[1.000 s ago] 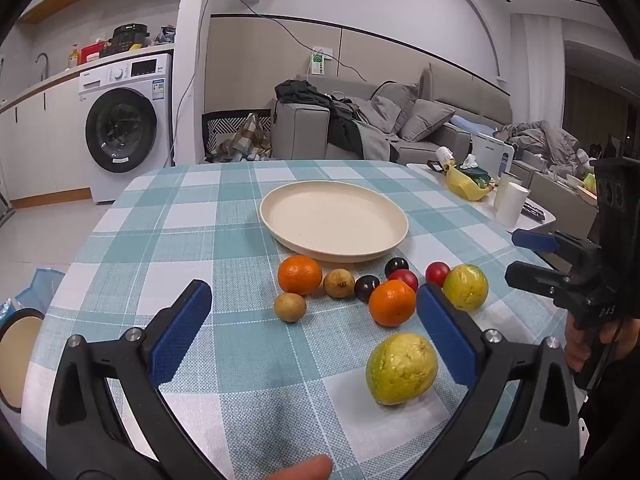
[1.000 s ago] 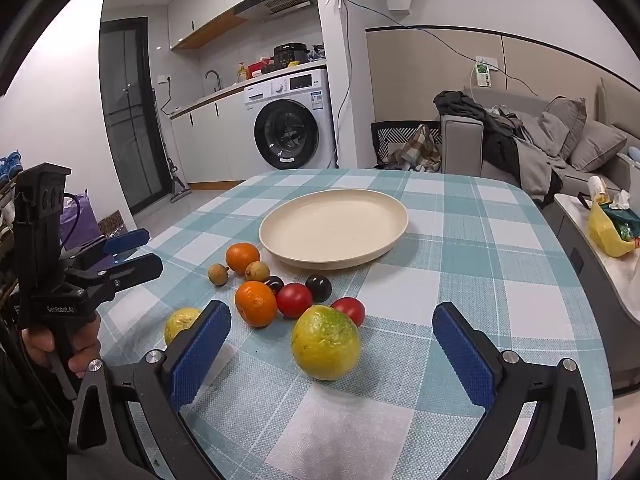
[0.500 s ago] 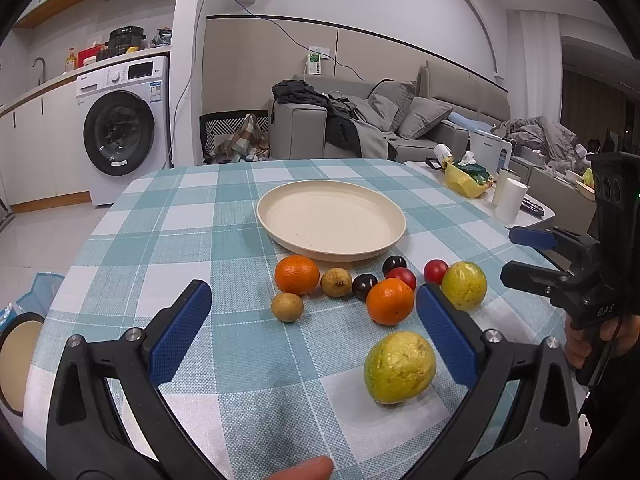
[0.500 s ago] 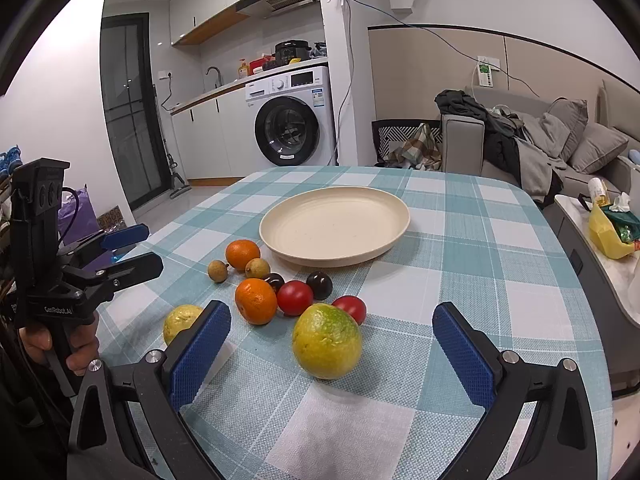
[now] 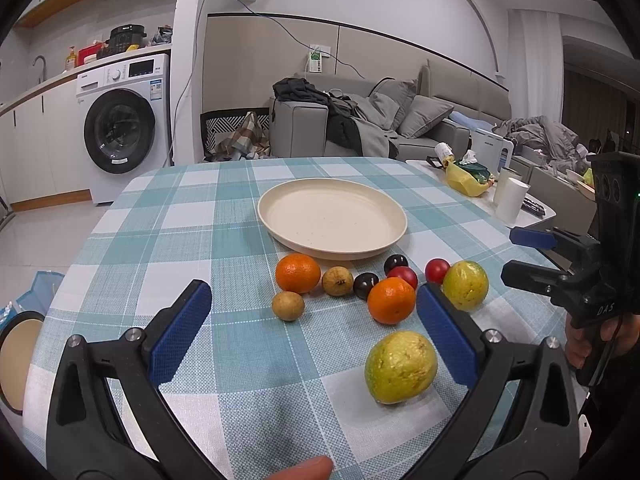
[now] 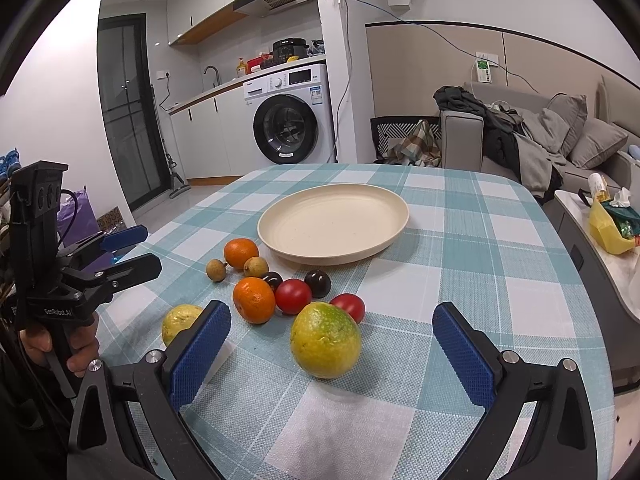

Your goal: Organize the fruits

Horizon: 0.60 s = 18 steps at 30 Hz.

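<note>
An empty cream plate (image 5: 332, 216) (image 6: 334, 222) sits mid-table on the checked cloth. In front of it lie two oranges (image 5: 298, 273) (image 5: 391, 300), two yellow-green fruits (image 5: 401, 366) (image 5: 465, 285), two small brown fruits (image 5: 288, 306), dark plums (image 5: 365, 285) and red fruits (image 5: 437, 270). My left gripper (image 5: 314, 334) is open and empty, near the closest yellow-green fruit. My right gripper (image 6: 330, 354) is open and empty, with the other yellow-green fruit (image 6: 325, 339) just ahead between its fingers. Each gripper shows in the other's view: the right (image 5: 532, 258), the left (image 6: 128, 250).
A side table (image 5: 516, 204) with a yellow bag and white cups stands right of the table. A sofa (image 5: 380, 124) and washing machine (image 5: 120, 128) stand behind. The table's edges fall away at left and right.
Both grippers stay open. Both views have shifted slightly, the fruits sitting a little lower and nearer in the right wrist view.
</note>
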{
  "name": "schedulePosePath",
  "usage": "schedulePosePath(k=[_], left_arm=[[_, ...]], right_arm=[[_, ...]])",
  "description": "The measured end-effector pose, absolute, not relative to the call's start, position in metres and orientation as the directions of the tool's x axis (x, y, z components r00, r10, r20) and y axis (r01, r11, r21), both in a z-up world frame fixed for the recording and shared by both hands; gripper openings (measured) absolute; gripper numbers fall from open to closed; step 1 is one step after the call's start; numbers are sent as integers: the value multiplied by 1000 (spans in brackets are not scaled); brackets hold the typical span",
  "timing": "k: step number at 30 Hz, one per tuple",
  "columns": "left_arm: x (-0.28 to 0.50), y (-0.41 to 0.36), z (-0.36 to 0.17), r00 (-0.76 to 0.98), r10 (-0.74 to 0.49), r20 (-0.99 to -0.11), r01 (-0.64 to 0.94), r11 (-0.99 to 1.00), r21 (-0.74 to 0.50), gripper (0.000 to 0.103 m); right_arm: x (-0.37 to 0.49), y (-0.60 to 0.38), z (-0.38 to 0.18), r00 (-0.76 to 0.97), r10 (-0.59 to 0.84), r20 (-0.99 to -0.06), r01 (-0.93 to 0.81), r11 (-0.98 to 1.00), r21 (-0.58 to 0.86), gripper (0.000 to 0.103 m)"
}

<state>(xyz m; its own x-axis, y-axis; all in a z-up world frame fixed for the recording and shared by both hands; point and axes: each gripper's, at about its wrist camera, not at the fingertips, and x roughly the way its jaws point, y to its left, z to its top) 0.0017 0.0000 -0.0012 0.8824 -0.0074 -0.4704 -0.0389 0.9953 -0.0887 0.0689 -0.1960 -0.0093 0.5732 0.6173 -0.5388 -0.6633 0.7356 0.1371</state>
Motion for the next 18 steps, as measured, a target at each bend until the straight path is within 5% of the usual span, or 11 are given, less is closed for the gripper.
schedulePosePath(k=[18], left_arm=[[2,0,-1,881,-6,-474,-40,995,-87,102]], right_arm=[[70,-196,-11,573,615,-542,-663,736,135,103]])
